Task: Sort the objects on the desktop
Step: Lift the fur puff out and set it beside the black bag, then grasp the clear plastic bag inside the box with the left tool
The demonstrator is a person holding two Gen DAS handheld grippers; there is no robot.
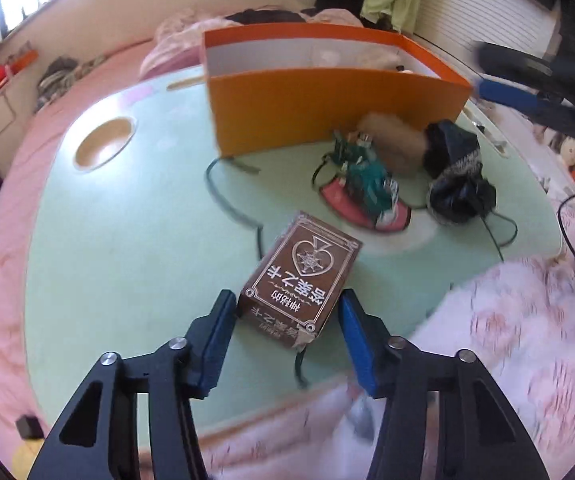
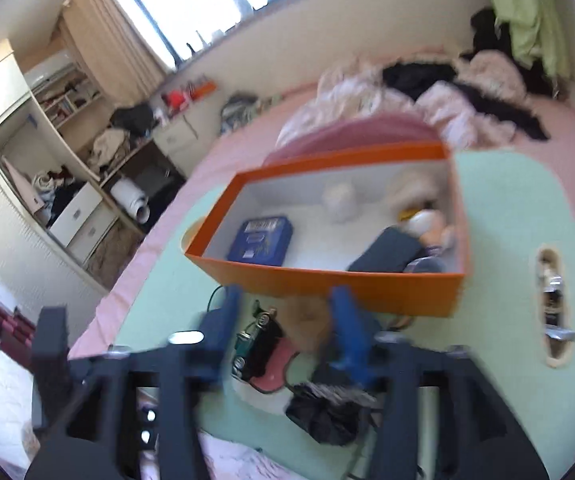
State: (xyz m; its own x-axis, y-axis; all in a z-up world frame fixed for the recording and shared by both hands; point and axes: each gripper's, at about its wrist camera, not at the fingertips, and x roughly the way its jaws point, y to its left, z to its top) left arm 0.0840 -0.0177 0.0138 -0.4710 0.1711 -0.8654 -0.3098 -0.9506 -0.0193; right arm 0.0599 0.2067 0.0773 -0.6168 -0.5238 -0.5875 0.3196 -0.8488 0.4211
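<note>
Left wrist view: the left gripper [image 1: 287, 308] stands with its jaws wide, one blue pad on either side of the near end of a brown card box [image 1: 301, 276] that lies flat on the pale green table [image 1: 127, 248]; the left pad sits just beside the box's edge and the right pad shows a narrow gap, so no grip is made. The box face carries a silver heart-and-star emblem and Chinese characters printed upside down to this camera, legible in part as 神秘的 and 之书. Beyond it, at mid-table, lies a heap: a green and red item [image 1: 363, 184] with black cords, a tan furry object [image 1: 395, 140] touching the wall of the orange box [image 1: 327, 112], and a black crumpled bag [image 1: 457, 184] to the right. A round recess [image 1: 103, 142] is set in the table at far left. Right wrist view (motion-blurred): the right gripper [image 2: 283, 312] hovers above the same heap, jaws apart and holding nothing, with the tan furry object [image 2: 307, 320] between the blue pads and the black crumpled bag [image 2: 323, 412] nearer. Behind stands the orange box [image 2: 339, 280], open, holding a blue tin [image 2: 261, 238] with a barcode label too blurred to read, a white jar [image 2: 341, 200], a dark pouch [image 2: 387, 252] and a plush toy [image 2: 433, 226].
</note>
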